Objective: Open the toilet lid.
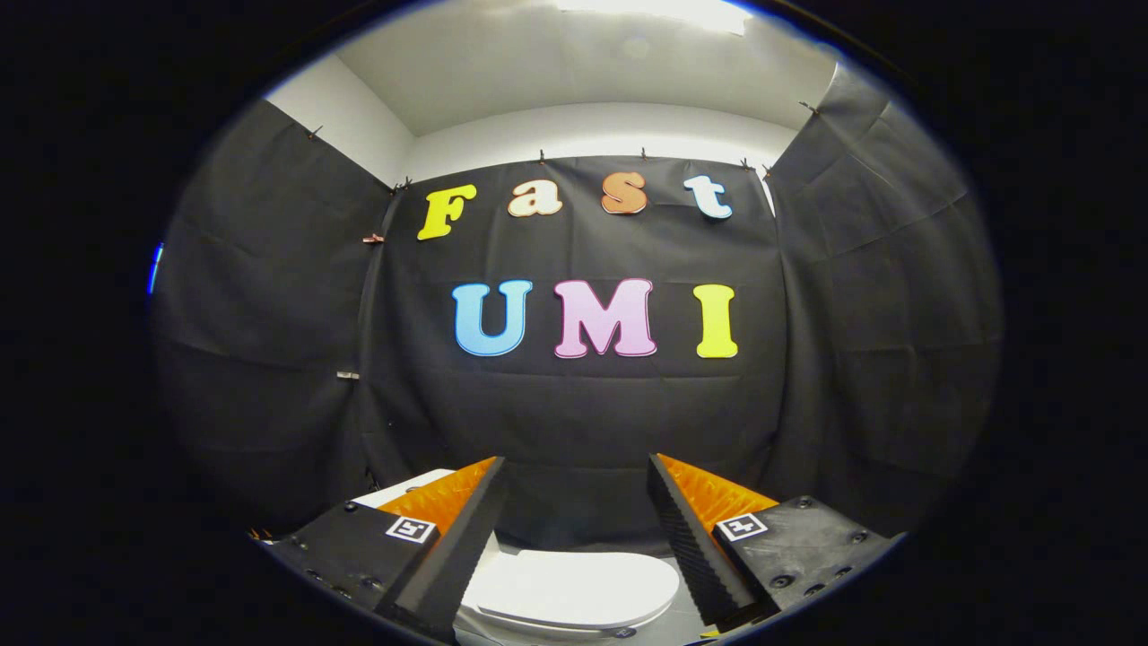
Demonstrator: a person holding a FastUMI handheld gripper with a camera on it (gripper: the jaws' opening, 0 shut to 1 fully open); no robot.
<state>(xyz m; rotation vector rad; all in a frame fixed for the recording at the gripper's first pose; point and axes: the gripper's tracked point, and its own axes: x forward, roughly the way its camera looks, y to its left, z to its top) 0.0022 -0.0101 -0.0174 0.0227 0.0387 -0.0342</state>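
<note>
Held high and level, looking across at the booth's cloth wall, with the gripper pointing forward, its fingers spread wide apart and clamped on nothing. Seen low in the frame, in the gap between the fingers and partly behind them: the toilet lid, white, lying flat and closed over the bowl. Well below the fingertips rather than at their level, so no contact yet. Probably held this far up and back to keep the whole lid in sight and pick the approach line before dropping down. Fingers likely left apart so that the front edge of the lid can pass between them, or so that one finger can hook under the rim. A white block peeking out behind the left finger, lower left of the frame, perhaps the tank, though too little shows to be sure. Hinge presumably on that side, toward the wall, which would put the lid's free edge nearest the gripper. Task judged as barely begun: lid down, nothing gripped. Next move calls for lowering toward the near rim, getting under or around the edge, then swinging it up toward the wall. Risk of slipping off a smooth, thin rim.
</note>
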